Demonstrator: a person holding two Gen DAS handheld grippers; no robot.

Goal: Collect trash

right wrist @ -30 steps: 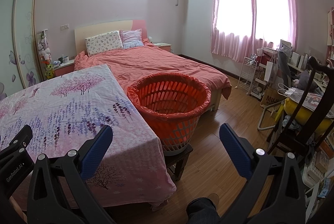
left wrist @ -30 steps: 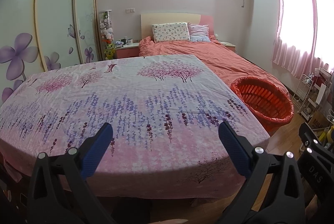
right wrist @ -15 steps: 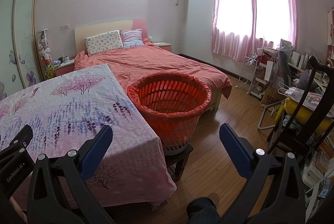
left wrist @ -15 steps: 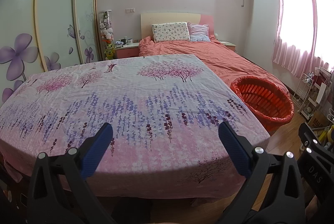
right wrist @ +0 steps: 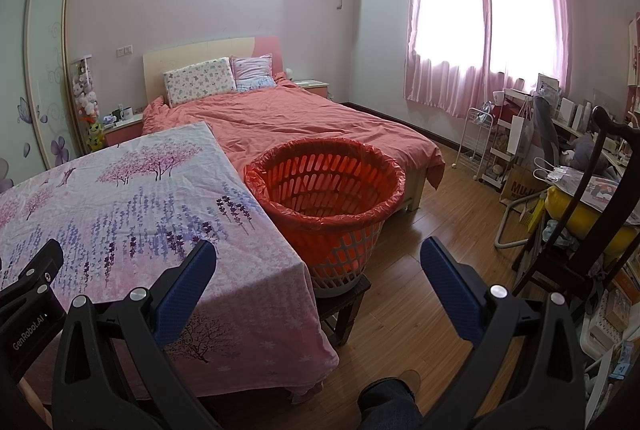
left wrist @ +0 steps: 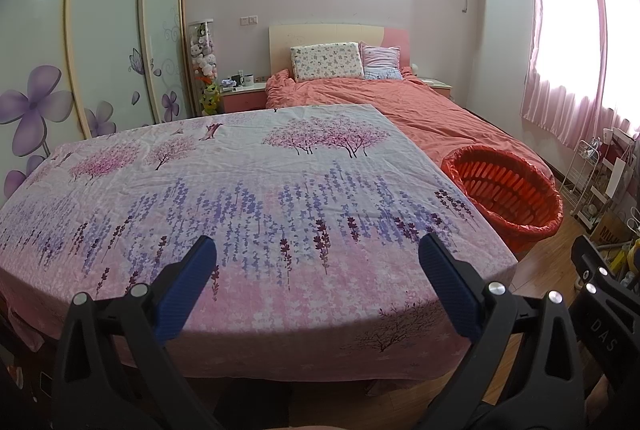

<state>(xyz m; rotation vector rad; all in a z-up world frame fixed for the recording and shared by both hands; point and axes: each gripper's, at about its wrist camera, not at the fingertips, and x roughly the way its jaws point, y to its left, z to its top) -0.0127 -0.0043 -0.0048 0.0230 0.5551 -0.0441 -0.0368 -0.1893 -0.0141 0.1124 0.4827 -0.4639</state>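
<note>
Orange slatted plastic basket (right wrist: 326, 197), lined with a red bag, sits ahead between right gripper (right wrist: 318, 262) fingers; both grippers gape wide, empty, left gripper (left wrist: 318, 258) too.

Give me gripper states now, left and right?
Left gripper: open, holding nothing, above the floral cloth.
Right gripper: open, holding nothing.

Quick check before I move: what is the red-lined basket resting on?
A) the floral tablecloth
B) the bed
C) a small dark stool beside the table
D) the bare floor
C: the right wrist view shows the basket sitting on a small dark stool beside the cloth-covered table.
</note>
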